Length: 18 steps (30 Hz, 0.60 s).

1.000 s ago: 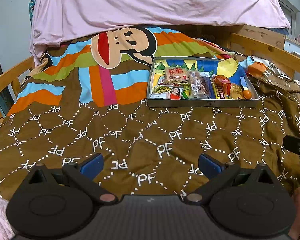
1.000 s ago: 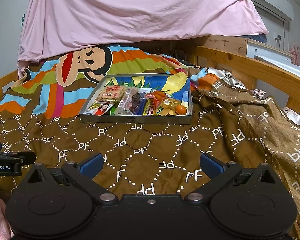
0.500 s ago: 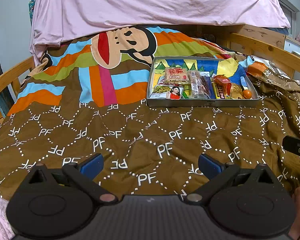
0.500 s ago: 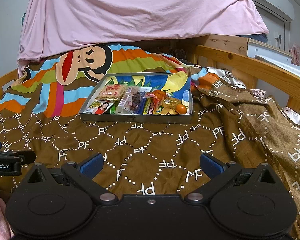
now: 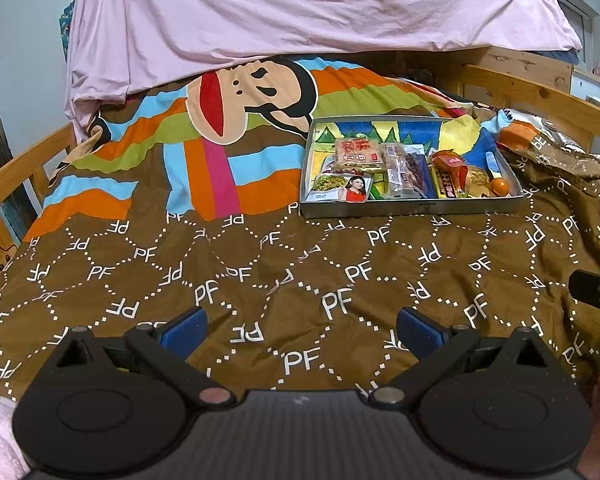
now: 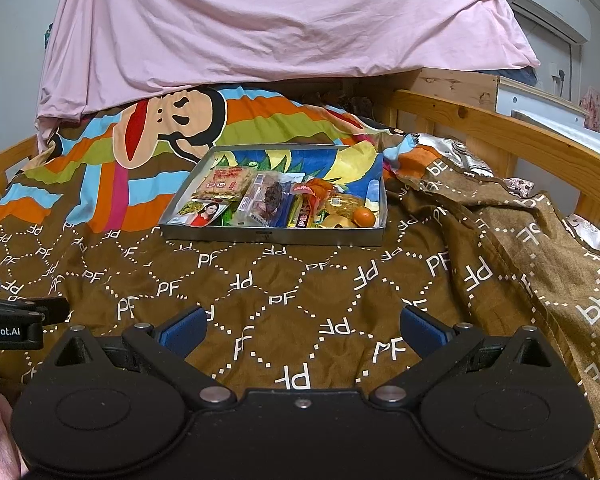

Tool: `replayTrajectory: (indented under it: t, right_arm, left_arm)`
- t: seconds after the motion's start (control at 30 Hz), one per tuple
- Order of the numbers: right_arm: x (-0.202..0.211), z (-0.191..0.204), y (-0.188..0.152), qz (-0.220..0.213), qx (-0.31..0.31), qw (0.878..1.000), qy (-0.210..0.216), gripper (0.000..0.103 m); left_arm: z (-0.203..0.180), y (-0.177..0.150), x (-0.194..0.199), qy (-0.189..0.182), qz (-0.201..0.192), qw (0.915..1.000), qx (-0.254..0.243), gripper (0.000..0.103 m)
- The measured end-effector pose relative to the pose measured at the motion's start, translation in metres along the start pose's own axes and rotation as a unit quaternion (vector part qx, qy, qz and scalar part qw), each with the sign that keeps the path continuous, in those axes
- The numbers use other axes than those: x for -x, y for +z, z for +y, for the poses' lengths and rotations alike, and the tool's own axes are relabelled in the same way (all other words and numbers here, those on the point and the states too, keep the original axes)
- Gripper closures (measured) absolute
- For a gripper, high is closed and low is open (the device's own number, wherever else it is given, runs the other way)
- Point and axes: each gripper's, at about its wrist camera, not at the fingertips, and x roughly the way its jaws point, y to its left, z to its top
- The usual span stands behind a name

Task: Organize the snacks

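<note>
A shallow grey tray (image 5: 412, 209) (image 6: 272, 236) sits on the bed ahead, holding several snack packets. Among them are a red-labelled packet (image 5: 357, 151) (image 6: 225, 181), a packet with a woman's picture (image 5: 342, 189) (image 6: 199, 214), a clear packet of dark snacks (image 5: 406, 168) (image 6: 266, 199) and a small orange (image 5: 500, 187) (image 6: 363, 216). My left gripper (image 5: 302, 330) is open and empty, low over the brown quilt, well short of the tray. My right gripper (image 6: 303, 327) is also open and empty, beside it to the right.
The brown "PF" quilt (image 5: 240, 280) covers the bed, bunched up at the right (image 6: 520, 240). A pink sheet (image 6: 260, 20) hangs behind the tray. Wooden bed rails (image 6: 500, 128) run along the right, and another (image 5: 16, 168) along the left.
Both grippers have barely shifted; the views are nearly the same. Nothing was picked up or let go.
</note>
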Motion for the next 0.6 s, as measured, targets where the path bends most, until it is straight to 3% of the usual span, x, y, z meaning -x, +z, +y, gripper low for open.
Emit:
replayTrajectory:
  t: [0.6]
  right_arm:
    - [-0.0004,0.0006,-0.0001,0.001,0.001,1.000,-0.001,0.001]
  left_arm:
    - [-0.0016,0.0010,-0.0005,0.000,0.006,0.9999,-0.010,0.000]
